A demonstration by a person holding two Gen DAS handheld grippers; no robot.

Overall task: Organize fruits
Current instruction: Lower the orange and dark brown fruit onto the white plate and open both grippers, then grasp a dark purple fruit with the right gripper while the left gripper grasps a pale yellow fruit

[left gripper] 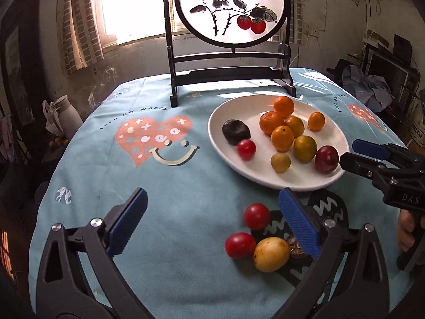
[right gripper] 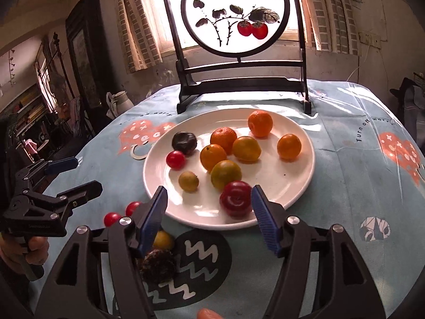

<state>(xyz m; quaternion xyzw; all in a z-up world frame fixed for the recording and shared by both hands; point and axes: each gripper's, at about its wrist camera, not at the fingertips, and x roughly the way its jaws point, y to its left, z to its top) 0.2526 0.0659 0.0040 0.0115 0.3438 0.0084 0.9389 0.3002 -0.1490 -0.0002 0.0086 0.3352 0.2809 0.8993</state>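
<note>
Both jaws open and empty, red plum (right gripper: 236, 198) between right jaws, tablecloth (left gripper: 170, 186) reading "Turn off worry"

Two wrist fisheyes, both tilted down at the white plate (left gripper: 279, 178)

The left view looks from low and near, left of the plate, past its own tool (left gripper: 212, 220); the right view sits close at the plate's near rim (right gripper: 212, 222). Both share the plate and the framed screen (left gripper: 231, 8) behind it.
</note>
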